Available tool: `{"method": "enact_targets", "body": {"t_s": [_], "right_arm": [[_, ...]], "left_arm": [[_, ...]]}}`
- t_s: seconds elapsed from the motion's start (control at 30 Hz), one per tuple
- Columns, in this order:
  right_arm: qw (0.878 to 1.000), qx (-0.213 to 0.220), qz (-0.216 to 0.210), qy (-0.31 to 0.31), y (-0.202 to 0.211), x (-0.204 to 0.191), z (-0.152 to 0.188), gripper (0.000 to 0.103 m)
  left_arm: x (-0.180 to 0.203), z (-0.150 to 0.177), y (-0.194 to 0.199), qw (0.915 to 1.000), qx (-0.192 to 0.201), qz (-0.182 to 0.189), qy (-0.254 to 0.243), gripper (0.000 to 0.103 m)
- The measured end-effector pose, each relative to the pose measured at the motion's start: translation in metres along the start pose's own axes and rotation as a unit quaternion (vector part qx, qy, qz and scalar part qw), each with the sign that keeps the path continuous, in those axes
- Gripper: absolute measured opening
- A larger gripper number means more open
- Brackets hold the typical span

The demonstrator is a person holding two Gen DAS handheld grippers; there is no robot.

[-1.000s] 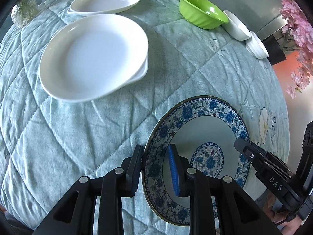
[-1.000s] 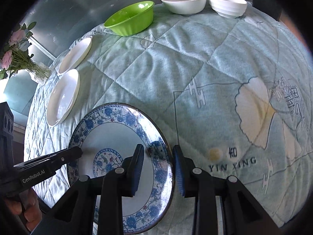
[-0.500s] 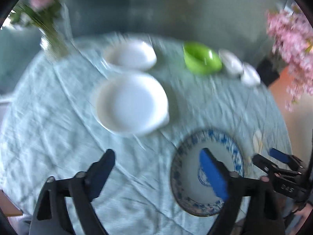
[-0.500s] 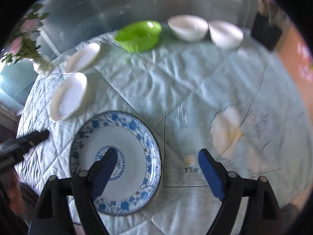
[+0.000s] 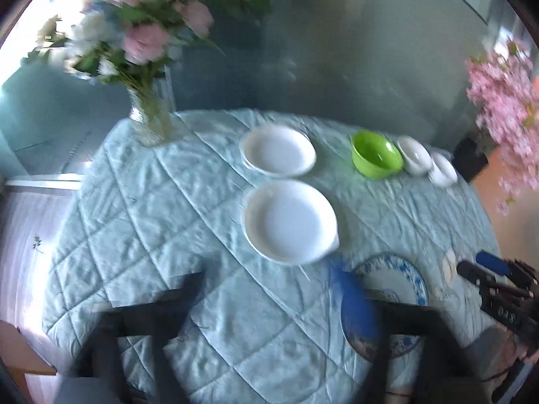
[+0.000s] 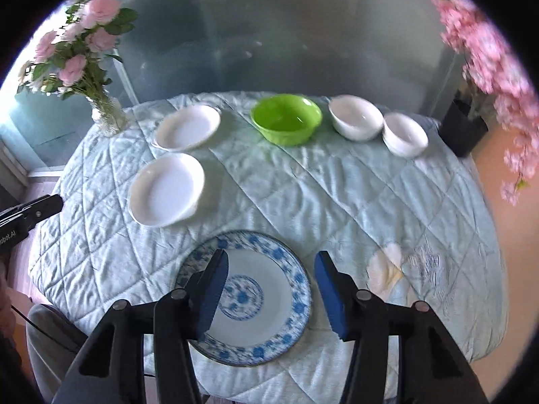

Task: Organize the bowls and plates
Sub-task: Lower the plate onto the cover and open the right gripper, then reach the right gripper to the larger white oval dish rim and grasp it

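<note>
A blue-patterned plate [image 6: 256,296] lies flat on the near edge of the table; it also shows in the left wrist view [image 5: 397,282]. My right gripper [image 6: 271,286] is open and empty, raised above this plate. My left gripper [image 5: 269,303] is open and empty, blurred, above the cloth left of the plate. Two white plates [image 6: 166,190] [image 6: 187,128] lie at the left. A green bowl [image 6: 286,123] and two white bowls [image 6: 357,121] [image 6: 406,134] stand along the far edge.
A round table carries a pale blue quilted cloth [image 6: 337,195]. A glass vase of pink flowers [image 6: 104,114] stands at the far left edge. A dark pot with pink blossoms [image 6: 463,128] stands off the table at the right.
Both grippers let go of the blue-patterned plate, opened wide and pulled back and up. The plate now lies flat on the cloth.
</note>
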State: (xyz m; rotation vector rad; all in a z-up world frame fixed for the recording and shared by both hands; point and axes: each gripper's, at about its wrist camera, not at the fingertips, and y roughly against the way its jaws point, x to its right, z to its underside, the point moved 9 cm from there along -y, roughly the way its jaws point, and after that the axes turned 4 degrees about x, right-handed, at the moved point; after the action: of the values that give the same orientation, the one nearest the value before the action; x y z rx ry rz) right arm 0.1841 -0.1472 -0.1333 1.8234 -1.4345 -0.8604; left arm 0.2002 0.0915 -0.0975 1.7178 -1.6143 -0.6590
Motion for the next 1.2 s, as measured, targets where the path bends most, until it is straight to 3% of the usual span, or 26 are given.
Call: {"method": "enact_targets", "body": {"t_s": [0.03,0.07,0.1,0.27,0.53,0.67,0.9,1.2], "right_arm": [[1.000,0.002,-0.005,0.005,0.001,-0.005,-0.004,0.073],[1.000,0.007,-0.010,0.006,0.003,-0.009,-0.008,0.094],[1.000,0.014,-0.011,0.008,0.004,-0.011,-0.011,0.103],[0.999,0.041,-0.012,0.029,0.010,-0.022,-0.028,0.103],[0.999,0.032,-0.018,0.025,0.011,-0.031,-0.026,0.103],[0.998,0.025,-0.057,0.016,0.008,-0.037,-0.024,0.103],[0.991,0.013,-0.125,0.037,-0.021,-0.060,-0.042,0.103],[0.986,-0.042,-0.159,0.034,-0.130,-0.076,-0.081,0.099]], "left_arm": [[-0.001,-0.006,0.006,0.9998,0.017,0.008,0.006,0.098],[-0.001,-0.009,0.007,0.9997,0.017,0.015,0.001,0.098],[-0.001,-0.011,0.007,0.9998,0.012,0.016,-0.003,0.098],[-0.008,-0.018,0.005,0.9997,0.006,0.026,0.000,0.098],[-0.005,-0.011,0.005,0.9997,0.000,0.023,0.010,0.098],[-0.004,-0.009,-0.006,0.9985,-0.024,0.047,0.015,0.098],[-0.024,-0.025,-0.071,0.9905,-0.090,0.093,0.046,0.098],[-0.041,-0.024,-0.168,0.9773,-0.164,0.119,0.060,0.089]]}}
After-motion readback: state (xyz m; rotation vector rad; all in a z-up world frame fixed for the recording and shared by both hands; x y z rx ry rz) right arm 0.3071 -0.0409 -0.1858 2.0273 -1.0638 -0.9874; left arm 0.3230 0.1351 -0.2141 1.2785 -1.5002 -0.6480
